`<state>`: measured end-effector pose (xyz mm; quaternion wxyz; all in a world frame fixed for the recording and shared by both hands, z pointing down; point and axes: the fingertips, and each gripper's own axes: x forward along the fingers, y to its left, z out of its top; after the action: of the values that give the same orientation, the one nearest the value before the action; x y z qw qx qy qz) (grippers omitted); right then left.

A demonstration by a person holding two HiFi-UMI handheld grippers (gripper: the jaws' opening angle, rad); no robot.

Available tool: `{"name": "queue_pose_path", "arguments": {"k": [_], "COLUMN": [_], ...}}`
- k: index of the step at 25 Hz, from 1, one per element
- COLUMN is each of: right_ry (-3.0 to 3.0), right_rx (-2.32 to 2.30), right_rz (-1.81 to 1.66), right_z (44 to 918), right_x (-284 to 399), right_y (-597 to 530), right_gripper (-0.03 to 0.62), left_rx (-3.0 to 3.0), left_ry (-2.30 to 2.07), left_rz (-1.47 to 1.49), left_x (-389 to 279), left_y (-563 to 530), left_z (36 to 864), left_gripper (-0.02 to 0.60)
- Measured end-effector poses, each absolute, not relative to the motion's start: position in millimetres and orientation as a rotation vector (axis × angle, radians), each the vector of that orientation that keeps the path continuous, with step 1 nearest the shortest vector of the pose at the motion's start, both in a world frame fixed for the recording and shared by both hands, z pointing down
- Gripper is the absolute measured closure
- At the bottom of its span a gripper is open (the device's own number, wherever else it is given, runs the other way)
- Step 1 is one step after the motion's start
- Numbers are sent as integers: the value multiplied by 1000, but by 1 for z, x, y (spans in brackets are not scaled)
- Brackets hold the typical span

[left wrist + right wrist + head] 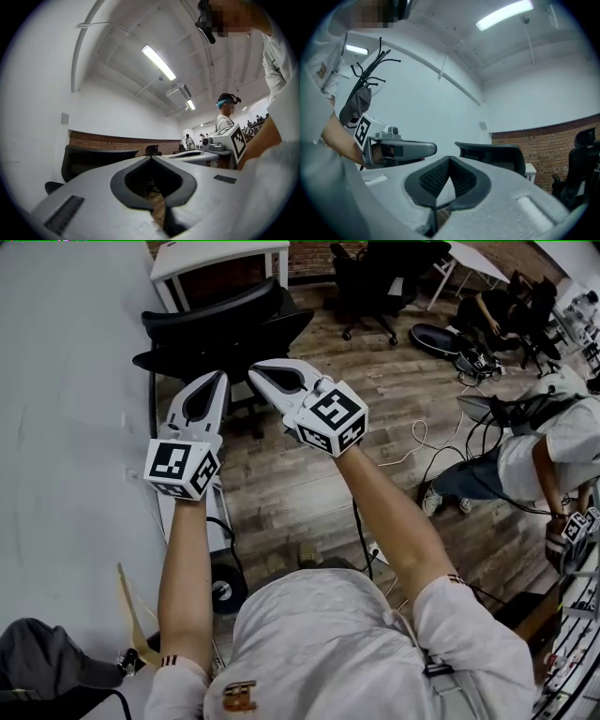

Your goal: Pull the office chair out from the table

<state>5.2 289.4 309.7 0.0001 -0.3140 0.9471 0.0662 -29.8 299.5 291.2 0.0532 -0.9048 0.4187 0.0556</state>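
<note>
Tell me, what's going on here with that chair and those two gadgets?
A person holds a left hand-held gripper and a right hand-held gripper out in front, side by side. Both have their jaws shut with nothing in them. They point toward a black office chair that sits close beside a white table. Neither one has hold of the chair, so the pulling has not yet begun.

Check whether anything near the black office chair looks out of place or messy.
The black mesh office chair stands upright, and I see nothing spilled. What stands out is the loose white and black cables sprawled over the wooden plank floor to its right, beside a seated person. They might snag the chair's wheels.
</note>
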Motion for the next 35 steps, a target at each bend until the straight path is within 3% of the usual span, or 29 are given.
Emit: {"name": "queue_pose_path", "arguments": {"k": [35], "right_ry": [2977], "right_rx": [-993], "right_rz": [219], "right_z": [320], "right_x": [-4], "right_y": [314], "right_gripper": [594], "left_rx": [-2782], "left_ry": [1185], "left_rz": [183], "left_x": [-31], "left_y": [320], "left_z": [302], "left_gripper": [581]}}
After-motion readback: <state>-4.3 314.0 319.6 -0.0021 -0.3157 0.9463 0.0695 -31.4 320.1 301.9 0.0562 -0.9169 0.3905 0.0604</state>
